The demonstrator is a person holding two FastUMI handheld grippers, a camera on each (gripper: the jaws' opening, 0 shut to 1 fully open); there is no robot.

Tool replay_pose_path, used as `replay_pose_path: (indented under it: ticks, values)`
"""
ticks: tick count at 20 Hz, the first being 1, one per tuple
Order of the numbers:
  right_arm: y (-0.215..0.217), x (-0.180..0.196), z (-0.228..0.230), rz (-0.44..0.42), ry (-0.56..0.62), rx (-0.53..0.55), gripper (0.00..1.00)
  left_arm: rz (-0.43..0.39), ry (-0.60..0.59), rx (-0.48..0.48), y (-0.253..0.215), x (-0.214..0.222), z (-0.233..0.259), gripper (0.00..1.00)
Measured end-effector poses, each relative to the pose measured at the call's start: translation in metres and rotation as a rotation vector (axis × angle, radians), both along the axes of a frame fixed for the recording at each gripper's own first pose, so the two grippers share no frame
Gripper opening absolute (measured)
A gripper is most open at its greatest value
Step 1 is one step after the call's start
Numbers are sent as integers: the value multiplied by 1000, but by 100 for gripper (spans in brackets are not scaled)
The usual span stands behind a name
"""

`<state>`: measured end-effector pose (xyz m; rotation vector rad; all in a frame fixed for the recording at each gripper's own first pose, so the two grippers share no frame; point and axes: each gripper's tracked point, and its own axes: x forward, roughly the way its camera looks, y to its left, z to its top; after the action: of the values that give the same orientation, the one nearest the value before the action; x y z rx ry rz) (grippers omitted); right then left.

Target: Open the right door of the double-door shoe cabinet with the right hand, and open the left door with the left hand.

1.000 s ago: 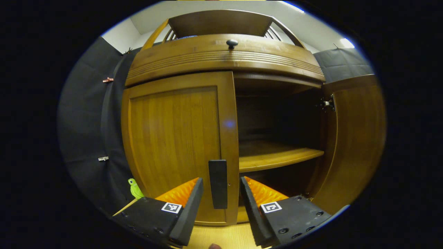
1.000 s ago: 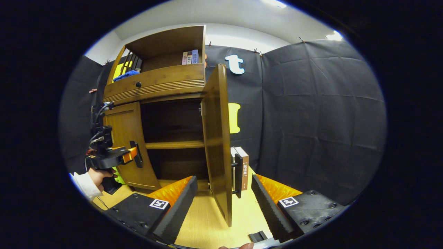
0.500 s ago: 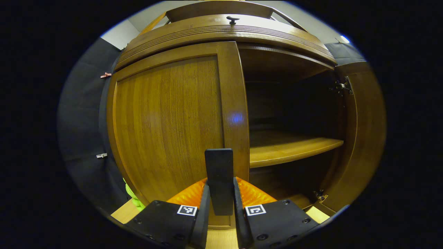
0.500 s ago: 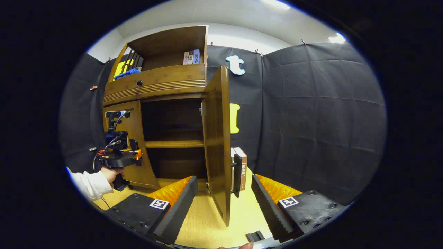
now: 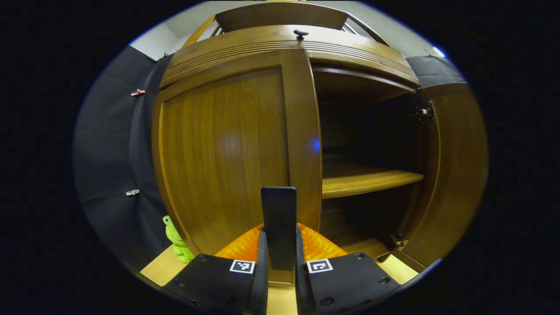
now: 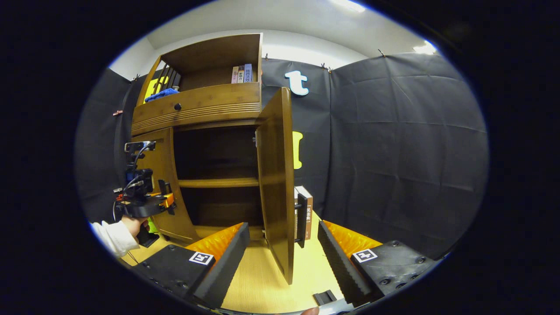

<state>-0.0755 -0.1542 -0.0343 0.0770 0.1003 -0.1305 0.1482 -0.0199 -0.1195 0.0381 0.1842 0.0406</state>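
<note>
The right door of the shoe cabinet stands swung out, so you are now on the left door, which looks barely opened, if at all. Your left gripper is pinching the left door handle, both fingers pressed against it. Your right gripper hangs spread, near the right door's edge, holding nothing. Next, pull the handle toward you along the hinge arc; keep the pinch firm to prevent slipping.
</note>
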Motion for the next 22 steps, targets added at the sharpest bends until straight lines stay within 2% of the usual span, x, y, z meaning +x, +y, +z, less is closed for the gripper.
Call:
replay_pose_path:
  ticks: [10,18,19,20,22]
  values:
    - [44,8,-3,71,-7,-19,99,-17,29,-23,39,-82,3,27]
    - [81,20,-6,108,-9,6,99,-17,40,-24,74,-121,3,26]
    - [86,20,-7,114,-9,7,95,-20,41,-25,78,-124,4,25]
    - [93,21,-7,120,-10,6,99,-24,41,-26,83,-128,4,25]
    - [97,22,-4,130,-13,-1,99,-24,42,-32,93,-135,2,24]
